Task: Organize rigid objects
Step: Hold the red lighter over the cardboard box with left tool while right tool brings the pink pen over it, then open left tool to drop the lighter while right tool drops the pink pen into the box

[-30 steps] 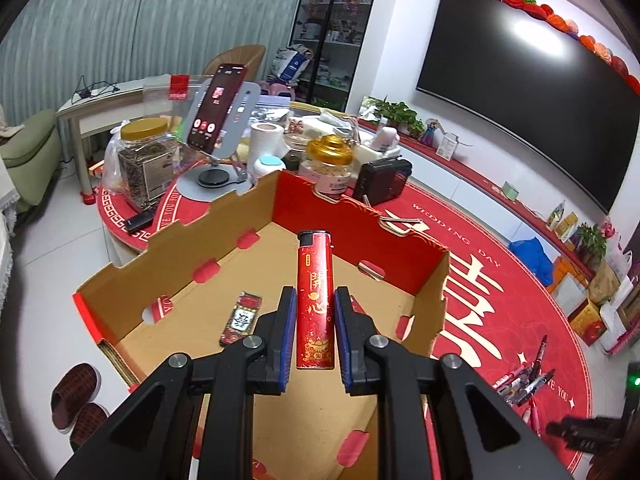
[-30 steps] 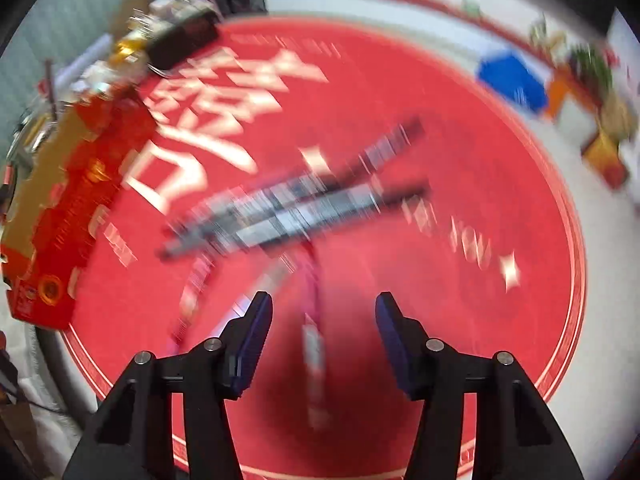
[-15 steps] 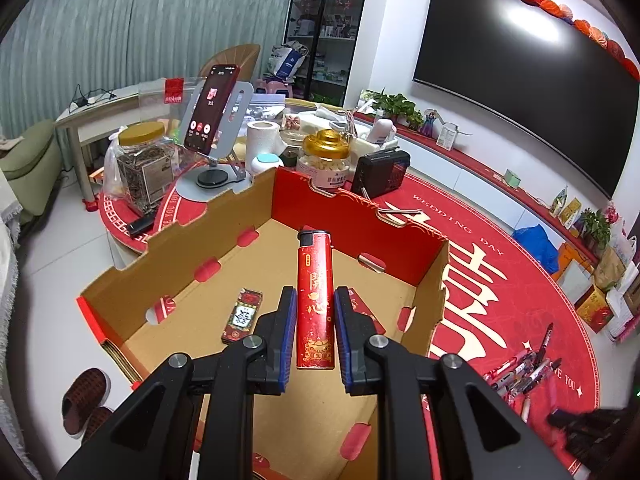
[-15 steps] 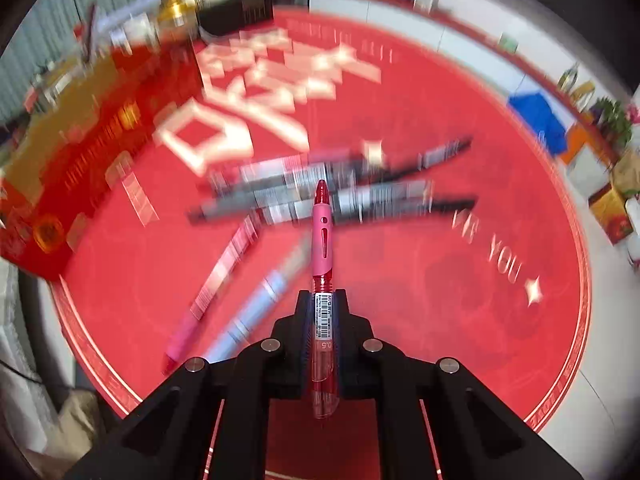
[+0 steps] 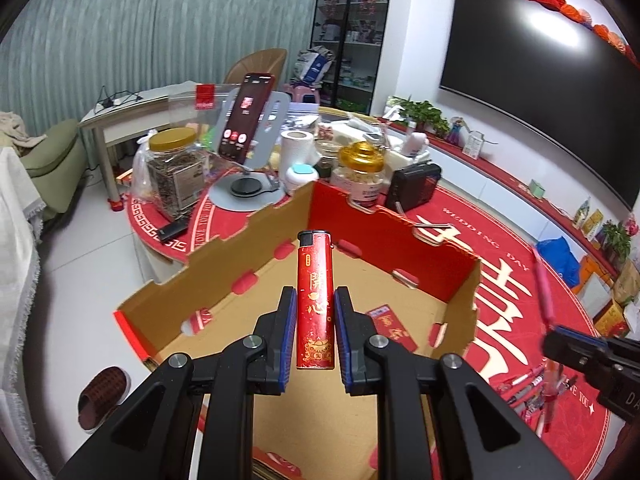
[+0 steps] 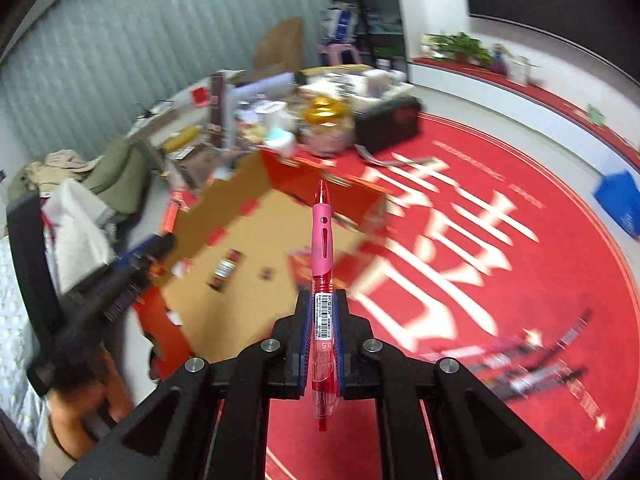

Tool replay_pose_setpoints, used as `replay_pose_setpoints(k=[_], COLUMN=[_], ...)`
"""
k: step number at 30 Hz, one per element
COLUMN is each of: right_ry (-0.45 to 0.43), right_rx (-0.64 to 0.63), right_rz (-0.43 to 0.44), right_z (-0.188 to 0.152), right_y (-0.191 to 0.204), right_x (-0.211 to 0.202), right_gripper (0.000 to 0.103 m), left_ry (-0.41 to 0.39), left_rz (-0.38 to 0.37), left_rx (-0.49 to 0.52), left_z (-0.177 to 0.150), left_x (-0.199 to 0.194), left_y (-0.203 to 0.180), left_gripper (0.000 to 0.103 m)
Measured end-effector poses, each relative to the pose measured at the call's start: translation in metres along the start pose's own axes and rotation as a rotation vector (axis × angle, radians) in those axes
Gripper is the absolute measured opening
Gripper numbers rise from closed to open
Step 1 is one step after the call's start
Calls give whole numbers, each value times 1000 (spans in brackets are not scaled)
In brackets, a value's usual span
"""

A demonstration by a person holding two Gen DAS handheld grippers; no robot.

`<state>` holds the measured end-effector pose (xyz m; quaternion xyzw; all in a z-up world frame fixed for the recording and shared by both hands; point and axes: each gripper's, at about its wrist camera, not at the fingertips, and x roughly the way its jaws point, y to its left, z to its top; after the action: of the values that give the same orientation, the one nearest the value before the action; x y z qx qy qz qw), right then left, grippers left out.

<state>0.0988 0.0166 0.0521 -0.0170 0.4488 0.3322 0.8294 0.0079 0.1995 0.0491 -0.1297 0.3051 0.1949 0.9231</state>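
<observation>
While the left gripper (image 5: 314, 334) pinches a red lighter (image 5: 315, 300) over the cardboard box (image 5: 224, 268), the right gripper (image 6: 323, 322), clamped on a pink pen (image 6: 322, 248) near the box, could let it pivot loose.

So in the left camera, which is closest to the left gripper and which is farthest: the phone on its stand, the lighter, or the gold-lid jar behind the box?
1. Red lighter, held between the jaws.
2. Gold-lid jar, just past the cardboard box's far wall, slightly right.
3. Phone, farther back, up on its stand to the left.

red round table (image 5: 516, 280), cardboard box (image 5: 224, 268), pens (image 5: 532, 388)
</observation>
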Motion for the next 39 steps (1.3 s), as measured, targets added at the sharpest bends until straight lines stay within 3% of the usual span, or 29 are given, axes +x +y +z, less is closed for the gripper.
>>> replay_pose_setpoints(k=[4, 12, 29, 39], right_ry=[4, 21, 77, 179], right_rx=[-42, -73, -81, -60], right_rz=[39, 49, 11, -22], right_z=[11, 21, 33, 26], right_y=[30, 47, 45, 33], right_x=[18, 41, 79, 117], right_gripper=[11, 11, 11, 11], left_ry=[-3, 10, 74, 192], left_rz=[34, 66, 62, 22], left_rx=[-8, -23, 2, 7], left_z=[2, 6, 10, 9], left_x=[2, 14, 51, 80], left_y=[10, 21, 14, 13], left_gripper=[20, 20, 20, 20])
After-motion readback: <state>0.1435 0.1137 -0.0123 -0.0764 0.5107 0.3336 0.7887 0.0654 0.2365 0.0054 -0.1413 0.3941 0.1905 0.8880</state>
